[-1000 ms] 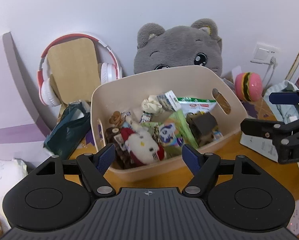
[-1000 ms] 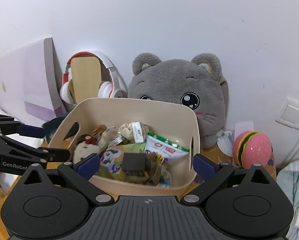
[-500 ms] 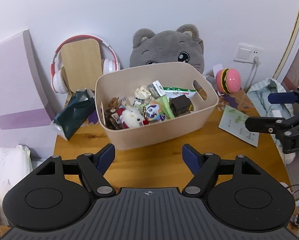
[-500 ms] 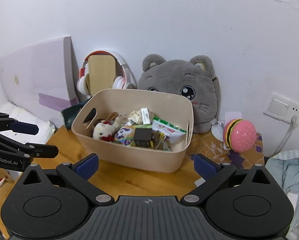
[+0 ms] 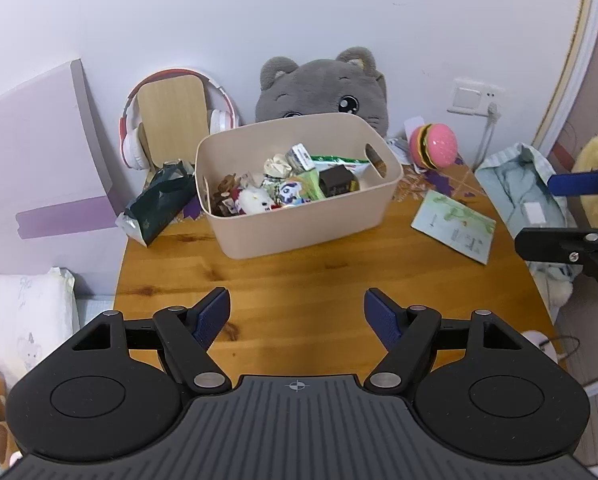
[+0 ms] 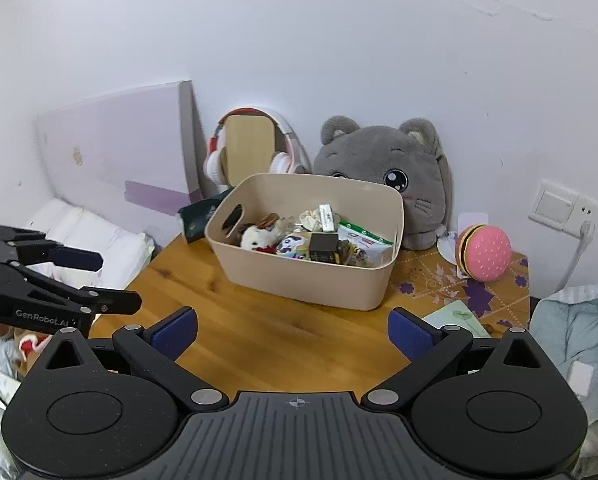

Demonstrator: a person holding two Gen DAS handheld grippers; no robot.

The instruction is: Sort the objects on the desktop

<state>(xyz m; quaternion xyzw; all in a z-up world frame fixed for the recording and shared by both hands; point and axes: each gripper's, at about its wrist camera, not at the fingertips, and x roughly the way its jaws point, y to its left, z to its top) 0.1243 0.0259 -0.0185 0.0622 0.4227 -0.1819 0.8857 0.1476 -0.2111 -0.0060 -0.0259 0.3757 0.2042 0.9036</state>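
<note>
Beige bin [image 5: 299, 216] mid-table, already loaded with small toys and packets. Outside it: booklet [image 5: 455, 226] to the right, dark pouch [image 5: 159, 204] against its left side, burger toy [image 5: 435, 146] behind. Sorting judged mostly done. Left gripper [image 5: 297, 316] and right gripper [image 6: 293, 332] both spread wide, holding nothing, hovering over bare wood short of the bin, well apart from it.
</note>
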